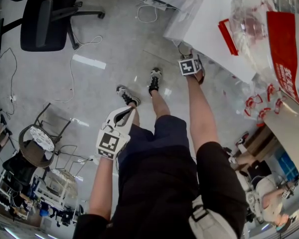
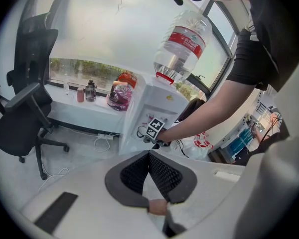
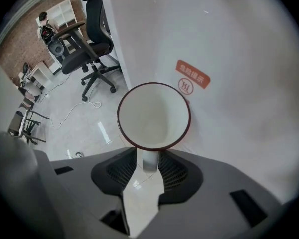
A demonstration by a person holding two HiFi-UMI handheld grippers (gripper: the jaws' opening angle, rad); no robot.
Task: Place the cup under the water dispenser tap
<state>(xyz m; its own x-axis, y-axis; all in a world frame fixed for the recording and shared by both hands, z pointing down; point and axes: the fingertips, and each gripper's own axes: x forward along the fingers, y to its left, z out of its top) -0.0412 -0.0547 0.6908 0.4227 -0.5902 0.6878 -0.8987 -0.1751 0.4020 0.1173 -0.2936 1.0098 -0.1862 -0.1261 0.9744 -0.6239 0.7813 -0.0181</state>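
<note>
A white cup (image 3: 152, 116) with a dark red rim stands close against the white front of the water dispenser (image 3: 229, 83), beside a red warning label (image 3: 193, 80). Its handle (image 3: 148, 159) lies between the jaws of my right gripper (image 3: 148, 156), which stand open with slim gaps on both sides. No tap shows in the right gripper view. In the head view the right gripper (image 1: 190, 63) reaches down at the dispenser (image 1: 214, 29). The left gripper (image 1: 129, 111) hangs by the person's leg, away from the dispenser, its jaws shut (image 2: 149, 154) on nothing. A large water bottle (image 2: 182, 46) tops the dispenser.
A black office chair (image 1: 45, 16) stands at the far left on the grey floor, with cables (image 1: 72, 78) trailing nearby. A round wire seat (image 1: 37, 143) is at the left. Plastic bags with red print (image 1: 259, 106) lie right of the dispenser. Another chair (image 3: 84, 49) shows behind the cup.
</note>
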